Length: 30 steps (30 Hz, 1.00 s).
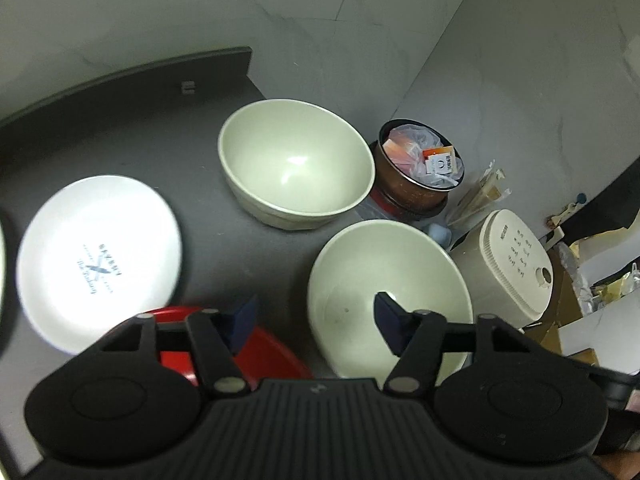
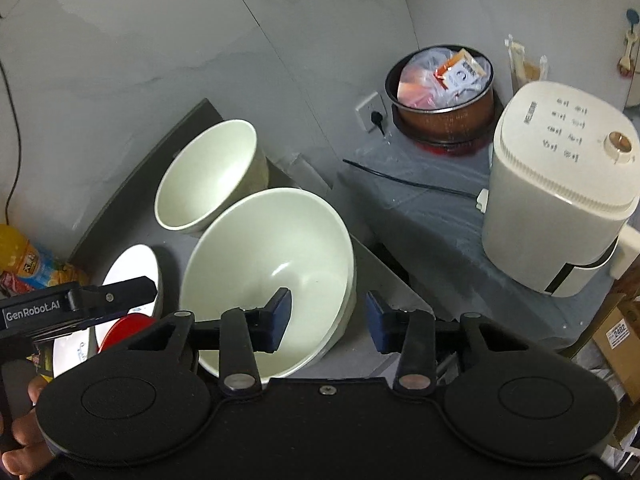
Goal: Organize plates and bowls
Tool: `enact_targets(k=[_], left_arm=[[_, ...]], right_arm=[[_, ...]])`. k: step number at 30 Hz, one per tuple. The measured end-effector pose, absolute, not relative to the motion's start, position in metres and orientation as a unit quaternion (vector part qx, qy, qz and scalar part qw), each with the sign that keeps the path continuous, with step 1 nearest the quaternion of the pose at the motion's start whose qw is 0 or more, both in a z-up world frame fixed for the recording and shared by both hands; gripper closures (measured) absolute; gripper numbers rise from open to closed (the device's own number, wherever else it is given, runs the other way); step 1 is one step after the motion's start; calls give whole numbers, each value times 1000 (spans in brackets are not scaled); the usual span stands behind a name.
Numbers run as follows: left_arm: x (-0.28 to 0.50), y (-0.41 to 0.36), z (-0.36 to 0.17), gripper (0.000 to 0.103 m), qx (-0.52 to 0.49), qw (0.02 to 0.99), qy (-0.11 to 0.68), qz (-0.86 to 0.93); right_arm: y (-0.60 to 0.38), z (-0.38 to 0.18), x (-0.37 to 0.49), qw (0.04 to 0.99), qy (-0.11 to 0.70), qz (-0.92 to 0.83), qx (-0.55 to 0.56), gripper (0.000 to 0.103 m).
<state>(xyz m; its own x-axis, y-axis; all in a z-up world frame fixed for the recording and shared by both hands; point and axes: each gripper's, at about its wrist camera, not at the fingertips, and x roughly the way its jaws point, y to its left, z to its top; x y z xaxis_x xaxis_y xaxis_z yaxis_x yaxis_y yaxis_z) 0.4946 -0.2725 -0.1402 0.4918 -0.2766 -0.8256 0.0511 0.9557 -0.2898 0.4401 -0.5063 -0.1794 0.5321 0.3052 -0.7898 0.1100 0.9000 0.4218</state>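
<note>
L gripper [image 1: 316, 316]: jaws wide open, holding nothing; one tip over red plate [image 1: 264, 354], other inside near bowl [image 1: 384, 280].
R gripper [image 2: 327, 318]: open, empty, straddling near bowl rim.
Far bowl [image 1: 296, 164]: toward counter [image 1: 120, 128] back edge.
White plate [image 1: 100, 256]: blue print, blurry, partly legible only.
Writing: "GenRobot.AI" on L gripper body; rice cooker [image 2: 556, 200] labels too small.
Cut off: red plate mostly hidden.

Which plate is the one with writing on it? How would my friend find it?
Start at the dark counter with two big pale green bowls. Look left of the far bowl to the flat white plate. It alone has blue writing in its middle; the red plate touching its near edge has none.
</note>
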Motion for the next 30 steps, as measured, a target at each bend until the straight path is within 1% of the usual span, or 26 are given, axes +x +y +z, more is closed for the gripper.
enact_targets(k=[2,3,4,7,9,12,14,15,16,19,21,30], left_arm=[[502,-276,-145,49,-118,853,500,-94],[506,-277,-148,55,-119,850,506,-89],[509,-278,-150,59,-121,847,510,-87],[518,-284,-158,63,-120,842,519,-85],[522,-286,-164,64,-120,836,529,-79],[529,-290,-174,64,-120,830,540,-74],[533,-291,-181,65,-127,823,550,-67],[534,-291,-183,70,-131,821,552,-67],[536,-292,-186,78,-132,819,554,-68],[536,-295,-188,83,-127,818,558,-61],[536,-295,-186,85,-121,819,557,-65],[516,-280,-150,86,-143,837,522,-82]], right_arm=[[-507,-184,444,844,485,56,220,63],[-507,-187,446,843,488,56,220,64],[-507,-189,447,841,490,57,222,66],[-510,-196,451,835,499,56,228,69],[-511,-201,453,831,503,54,232,70],[-514,-208,455,823,511,52,244,75],[-516,-211,455,820,508,52,257,81],[-517,-212,455,820,502,54,269,84],[-517,-212,454,822,498,55,272,87],[-515,-208,453,831,490,50,260,88],[-516,-203,450,836,481,49,260,87],[-511,-164,439,865,436,61,241,87]])
